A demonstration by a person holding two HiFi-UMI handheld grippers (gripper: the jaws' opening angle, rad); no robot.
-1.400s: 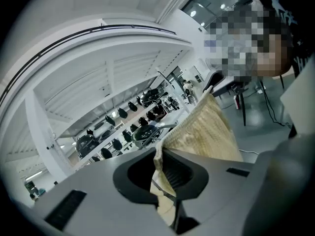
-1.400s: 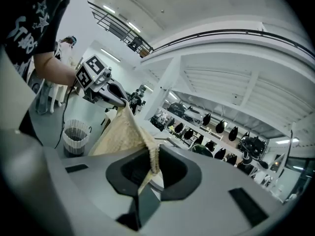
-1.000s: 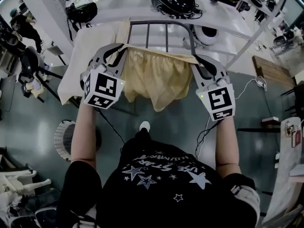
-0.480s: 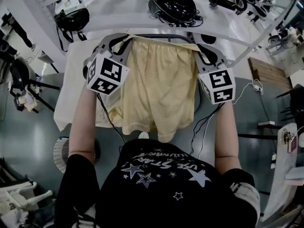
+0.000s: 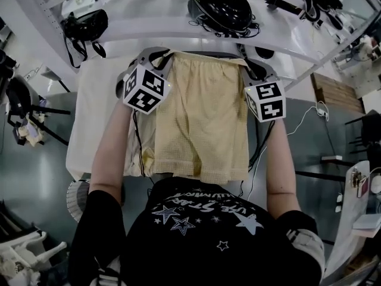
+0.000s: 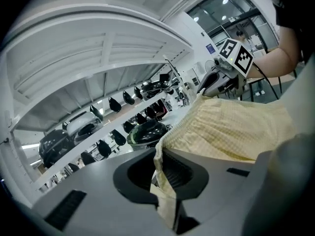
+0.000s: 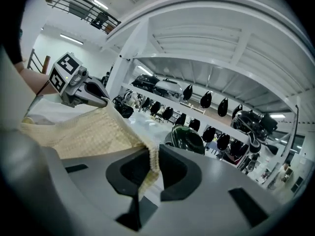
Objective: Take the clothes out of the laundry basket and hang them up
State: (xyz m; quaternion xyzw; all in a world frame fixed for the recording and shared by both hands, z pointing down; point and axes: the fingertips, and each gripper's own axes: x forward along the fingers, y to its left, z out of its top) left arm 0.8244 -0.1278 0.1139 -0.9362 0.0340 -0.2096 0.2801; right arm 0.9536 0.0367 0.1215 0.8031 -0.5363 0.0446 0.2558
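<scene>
While the left gripper (image 5: 165,57) and right gripper (image 5: 247,65) each pinch a waistband corner, the yellow shorts (image 5: 202,124) hang spread beside a white cloth (image 5: 98,106); seemingly only letting go remains for this piece.

1. A grey floor (image 5: 36,171) is seen at both sides.
2. A white shelf (image 5: 149,16) is set across the top; a black helmet (image 5: 221,6) is carried near its middle.
3. A wooden board (image 5: 336,91) is laid at the right.
4. Light is given by ceiling strip lights (image 7: 72,37); tall windows (image 6: 231,14) are shown.
</scene>
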